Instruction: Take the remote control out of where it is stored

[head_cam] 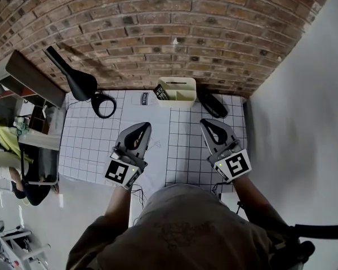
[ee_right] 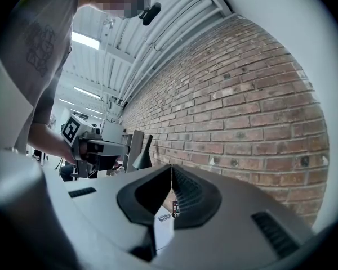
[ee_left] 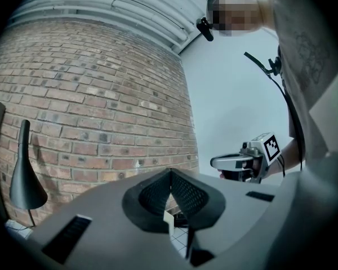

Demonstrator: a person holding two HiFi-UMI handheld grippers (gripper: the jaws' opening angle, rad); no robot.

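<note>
Two grippers were held level over the gridded mat, side by side and apart, both pointing toward the brick wall. The left gripper had its jaws pressed fully together, the ribbed pads meeting at the tips with nothing caught between them. The right gripper was closed in the same way, tip against tip, and was empty.

The remote control sat inside the cream organiser box, at the end of the box nearer the left gripper's line. The box stood against the foot of the wall, ahead of both pairs of jaws and between the lines along which they pointed, well apart from either set of tips. In the right gripper view the remote showed as a small dark strip with coloured buttons in the gap just below the closed tips.

A black oblong object lay on the mat just beside the box, ahead of the right jaws. Ahead of the left jaws and out to their left lay a black cone-shaped object, with a black cable loop next to it.
</note>
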